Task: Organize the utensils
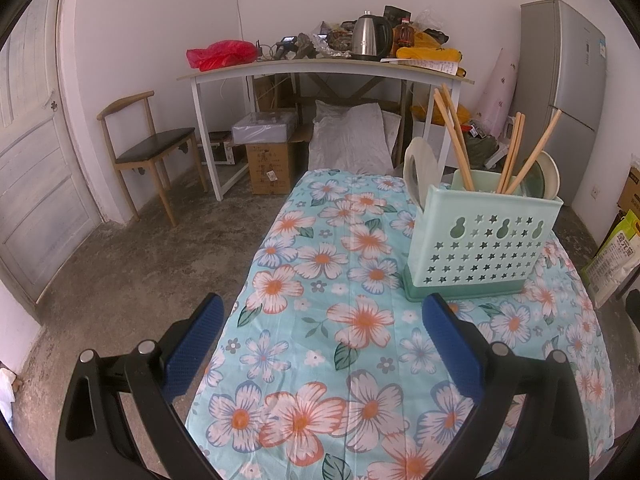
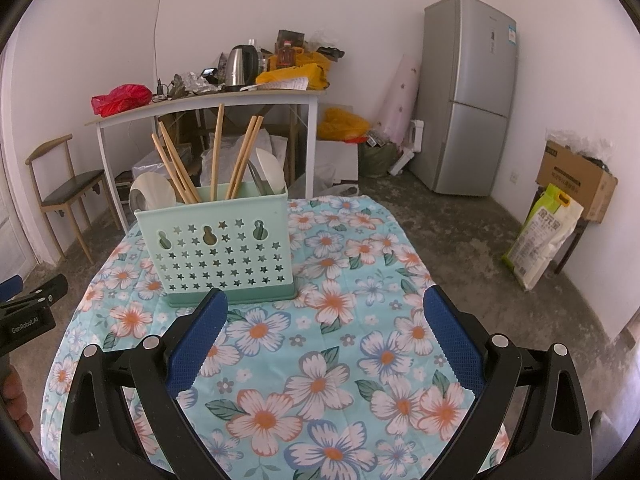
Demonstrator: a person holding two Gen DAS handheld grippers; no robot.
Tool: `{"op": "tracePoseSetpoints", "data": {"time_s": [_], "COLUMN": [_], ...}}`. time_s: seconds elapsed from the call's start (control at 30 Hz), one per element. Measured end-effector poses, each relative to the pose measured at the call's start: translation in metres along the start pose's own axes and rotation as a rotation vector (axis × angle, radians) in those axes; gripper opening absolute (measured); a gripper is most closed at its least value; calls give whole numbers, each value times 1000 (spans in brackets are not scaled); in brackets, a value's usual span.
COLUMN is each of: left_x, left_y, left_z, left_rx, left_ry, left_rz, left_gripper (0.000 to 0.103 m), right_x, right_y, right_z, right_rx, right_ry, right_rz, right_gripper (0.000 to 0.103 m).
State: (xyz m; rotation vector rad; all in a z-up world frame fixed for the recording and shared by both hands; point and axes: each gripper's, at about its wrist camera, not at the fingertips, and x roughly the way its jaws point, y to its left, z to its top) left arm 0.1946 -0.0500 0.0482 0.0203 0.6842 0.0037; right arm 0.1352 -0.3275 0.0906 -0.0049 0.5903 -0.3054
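left gripper point(image 1: 320, 316): jaws spread, empty
right gripper point(image 2: 326, 308): jaws spread, empty
caddy point(image 2: 224, 248): upright on floral cloth point(image 2: 340, 360)
chopsticks point(image 2: 176, 168): standing in caddy

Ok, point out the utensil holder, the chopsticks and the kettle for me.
Utensil holder point(image 2: 224, 256): right wrist view, on its star-punched front wall.
Chopsticks point(image 2: 217, 152): right wrist view, midway up the upright stick.
Kettle point(image 1: 367, 38): left wrist view, on its steel body.

Left gripper point(image 1: 322, 312) fingers spread wide, empty; right gripper point(image 2: 326, 306) fingers likewise spread, empty
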Motion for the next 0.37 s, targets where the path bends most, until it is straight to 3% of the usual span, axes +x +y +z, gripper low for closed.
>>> {"op": "tracePoseSetpoints", "data": {"time_s": [0.37], "left_x": [-1], "left_y": [-5], "left_z": [-2], "left_rx": [12], "left_ry": [-4], "left_rz": [4], "left_gripper": [97], "right_x": [0], "right_y": [3], "right_z": [0], "right_rx": [0], "right_ry": [1], "right_rz": [2], "right_gripper": [94]}}
